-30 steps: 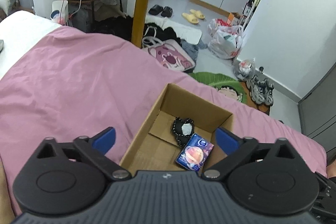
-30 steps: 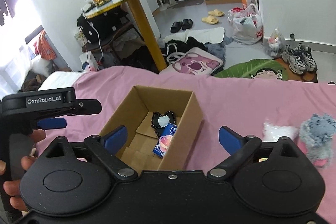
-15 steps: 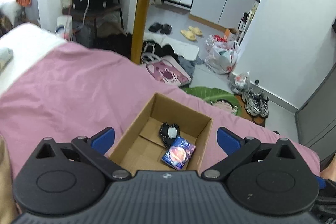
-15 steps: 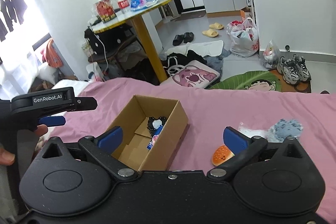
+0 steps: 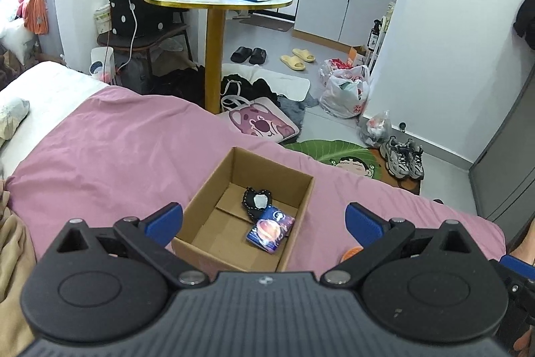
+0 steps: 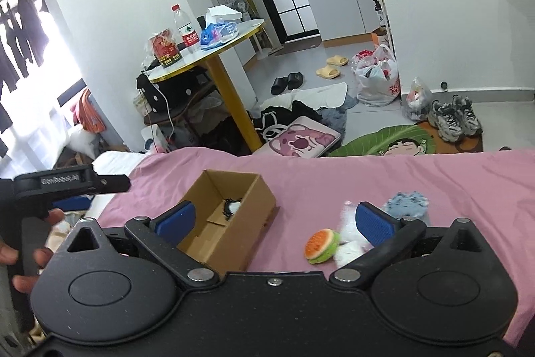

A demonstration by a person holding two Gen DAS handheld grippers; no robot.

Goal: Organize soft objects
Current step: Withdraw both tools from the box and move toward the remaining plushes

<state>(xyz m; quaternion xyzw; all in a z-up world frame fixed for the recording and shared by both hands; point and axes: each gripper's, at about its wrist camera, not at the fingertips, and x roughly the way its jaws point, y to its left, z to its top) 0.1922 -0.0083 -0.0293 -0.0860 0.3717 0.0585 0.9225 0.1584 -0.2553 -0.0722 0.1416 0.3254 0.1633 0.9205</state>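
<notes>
On the pink bedsheet (image 5: 117, 153), my left gripper (image 5: 264, 221) and right gripper (image 6: 274, 216) hang spread wide and empty over the brown cardboard box (image 6: 234, 233), burger-shaped plush toy (image 6: 320, 246) beside it.

In the right wrist view the cardboard box (image 6: 230, 223) has its near wall hiding most of the floor, so only part of the black pouch (image 6: 231, 208) shows. The right gripper's finger (image 6: 376, 225) covers part of the white soft item (image 6: 347, 240). The lettering on the left gripper (image 6: 72, 183) is blurred.
</notes>
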